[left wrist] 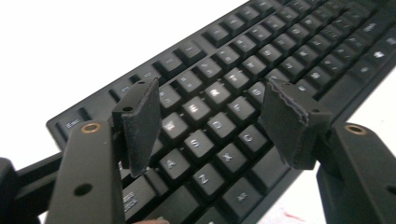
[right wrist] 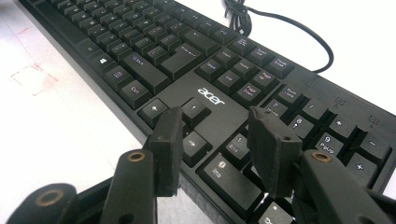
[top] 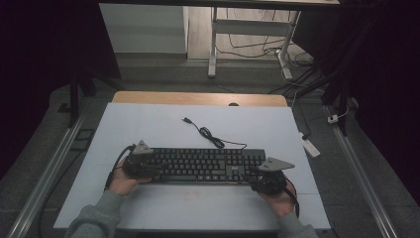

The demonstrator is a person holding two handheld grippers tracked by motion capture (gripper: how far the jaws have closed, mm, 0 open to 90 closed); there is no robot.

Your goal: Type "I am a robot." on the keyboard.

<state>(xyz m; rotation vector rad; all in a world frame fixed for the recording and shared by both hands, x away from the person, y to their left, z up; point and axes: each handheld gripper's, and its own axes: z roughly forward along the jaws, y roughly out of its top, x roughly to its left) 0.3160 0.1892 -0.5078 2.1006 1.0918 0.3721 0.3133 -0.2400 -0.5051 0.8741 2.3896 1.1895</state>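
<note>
Keyboard (top: 205, 165): black, full-size, lying flat, cable attached.

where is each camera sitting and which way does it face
high view: sits above the person's side of the table, facing forward and down; shows both hands, sleeves, the left gripper and the right gripper at the keyboard ends.
left gripper view: rides the left gripper, looking along its open fingers over the letter keys.
right gripper view: rides the right gripper, fingers open over the arrow keys and number pad.
shared: all three show the keyboard; high and right gripper views show its cable.
</note>
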